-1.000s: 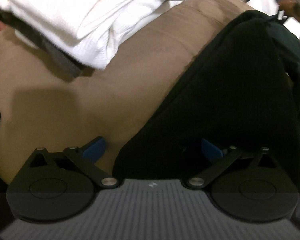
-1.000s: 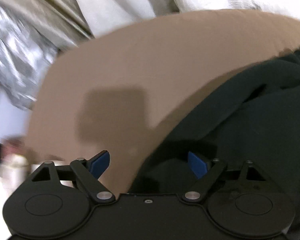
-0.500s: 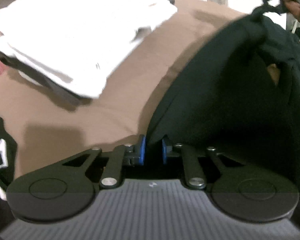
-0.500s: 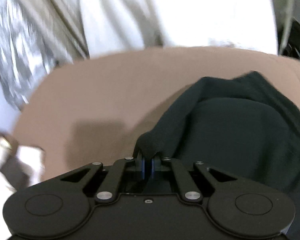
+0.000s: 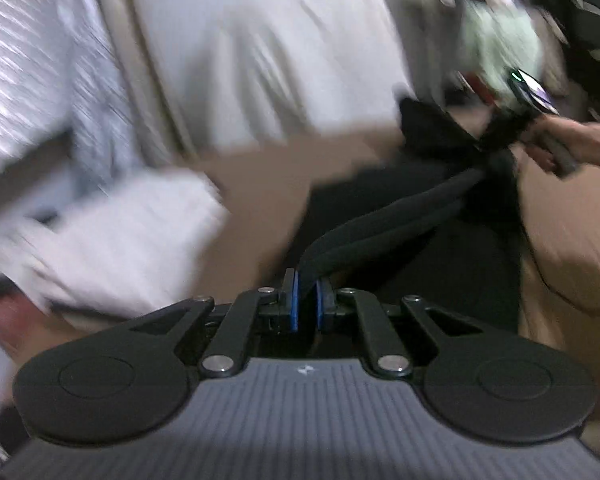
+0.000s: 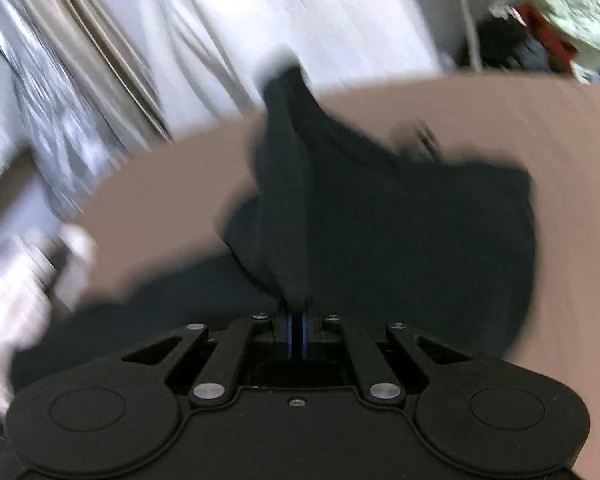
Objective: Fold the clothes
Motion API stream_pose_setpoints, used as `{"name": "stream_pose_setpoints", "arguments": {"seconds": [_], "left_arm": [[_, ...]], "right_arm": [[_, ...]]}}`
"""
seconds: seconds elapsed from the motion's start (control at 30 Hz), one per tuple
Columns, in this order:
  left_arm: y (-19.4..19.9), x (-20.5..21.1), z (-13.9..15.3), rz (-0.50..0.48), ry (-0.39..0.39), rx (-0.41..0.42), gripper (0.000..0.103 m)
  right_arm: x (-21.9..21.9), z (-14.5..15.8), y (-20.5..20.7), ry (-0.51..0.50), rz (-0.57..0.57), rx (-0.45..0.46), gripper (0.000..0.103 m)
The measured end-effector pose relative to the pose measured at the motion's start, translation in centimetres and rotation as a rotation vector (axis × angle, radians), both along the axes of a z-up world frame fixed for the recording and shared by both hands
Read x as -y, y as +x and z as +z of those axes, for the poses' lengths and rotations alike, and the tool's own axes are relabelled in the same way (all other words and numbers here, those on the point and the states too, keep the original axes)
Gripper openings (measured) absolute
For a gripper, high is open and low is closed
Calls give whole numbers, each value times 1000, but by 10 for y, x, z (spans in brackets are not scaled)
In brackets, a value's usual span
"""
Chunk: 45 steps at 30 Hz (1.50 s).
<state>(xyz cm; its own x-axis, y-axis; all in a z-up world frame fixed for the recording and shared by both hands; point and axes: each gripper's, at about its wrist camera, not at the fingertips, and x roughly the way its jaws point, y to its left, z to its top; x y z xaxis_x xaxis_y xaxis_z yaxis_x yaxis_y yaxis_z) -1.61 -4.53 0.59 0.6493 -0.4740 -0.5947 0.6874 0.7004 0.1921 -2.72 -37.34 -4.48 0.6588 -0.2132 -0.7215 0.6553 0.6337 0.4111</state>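
- Up front in the left wrist view, my left gripper (image 5: pixel 306 300) is clenched on a rolled edge of the black garment (image 5: pixel 412 216), which runs taut from my blue pads up and to the right.
- At the far end of that stretch my right hand (image 5: pixel 556 148) holds the other gripper, so the cloth hangs between the two, lifted off the brown bed cover (image 5: pixel 268 176). I judge we hold it so to spread it out for a fold.
- Left of it lies a stack of white folded laundry (image 5: pixel 132 236), blurred, apart from the black cloth.
- Now the right wrist view: my right gripper (image 6: pixel 296 330) is pinched tight on a narrow fold of the same garment (image 6: pixel 400 232), which rises in a ridge straight ahead of the pads.
- Below that ridge the bulk of the cloth sags onto the bed cover (image 6: pixel 500 120), bunched and not flat, so the fold looks unfinished.
- Both views are smeared; which part of the garment each gripper holds I cannot tell.
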Motion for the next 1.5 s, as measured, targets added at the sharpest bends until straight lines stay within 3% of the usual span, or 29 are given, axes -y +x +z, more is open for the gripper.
{"name": "stream_pose_setpoints", "arguments": {"seconds": [0.07, 0.17, 0.2, 0.27, 0.4, 0.47, 0.5, 0.63, 0.67, 0.7, 0.77, 0.87, 0.9, 0.97, 1.03, 1.1, 1.13, 1.2, 1.27, 1.33, 1.43, 1.5], "left_arm": [[6, 8, -27, 33, 58, -81, 7], [22, 8, -45, 109, 76, -120, 7], [26, 7, -46, 129, 69, -123, 7], [35, 6, -47, 167, 54, -128, 7], [40, 8, -49, 205, 49, -116, 7], [46, 13, -51, 217, 62, -107, 7], [48, 15, -53, 222, 68, -103, 7], [60, 24, -58, 246, 93, -86, 6], [63, 26, -57, 249, 102, -80, 6], [68, 26, -53, 245, 123, -74, 6], [76, 23, -37, 236, 166, -71, 5], [68, 10, 6, 211, 197, 4, 5], [61, 1, 25, 243, 173, 37, 5], [37, -25, 48, 358, 14, 44, 5], [11, -53, 53, 485, -170, 3, 5], [-17, -74, 12, 618, -288, -166, 5], [-32, -77, -21, 660, -281, -249, 5], [-51, -69, -78, 697, -174, -358, 5], [-61, -61, -100, 713, -109, -353, 5], [-69, -53, -115, 729, -51, -335, 4], [-93, -44, -54, 726, -66, -155, 5], [-116, -40, -11, 722, -95, -53, 5]], "right_arm": [[-1, -25, -17, 7, 6, -29, 13], [13, -32, -27, 71, 15, 43, 18], [17, -28, -28, 73, 31, 56, 24], [22, -12, -26, 8, 75, 69, 52], [45, 23, -13, -123, 104, 122, 71], [68, 27, 9, -124, 107, 119, 83], [82, 28, 20, -108, 117, 107, 85], [118, 17, 64, 22, 93, 101, 80], [123, 17, 72, 27, 89, 88, 40], [128, 19, 79, 24, 94, 67, 23], [134, 31, 90, 9, 113, 46, 23], [127, 76, 55, -34, 153, 233, 23], [127, 84, 36, -18, 145, 282, 22], [125, 81, -9, 18, 128, 305, 23], [116, 61, -52, -12, 143, 222, 23], [109, 20, -80, -4, 178, 130, 23], [108, -2, -89, 26, 184, 92, 24], [108, -36, -101, 74, 158, 102, 24], [111, -45, -103, 85, 131, 167, 22], [111, -33, -88, 36, 135, 161, 17], [92, 13, -61, -177, 241, 157, 15], [88, 33, -51, -255, 280, 174, 15]]}}
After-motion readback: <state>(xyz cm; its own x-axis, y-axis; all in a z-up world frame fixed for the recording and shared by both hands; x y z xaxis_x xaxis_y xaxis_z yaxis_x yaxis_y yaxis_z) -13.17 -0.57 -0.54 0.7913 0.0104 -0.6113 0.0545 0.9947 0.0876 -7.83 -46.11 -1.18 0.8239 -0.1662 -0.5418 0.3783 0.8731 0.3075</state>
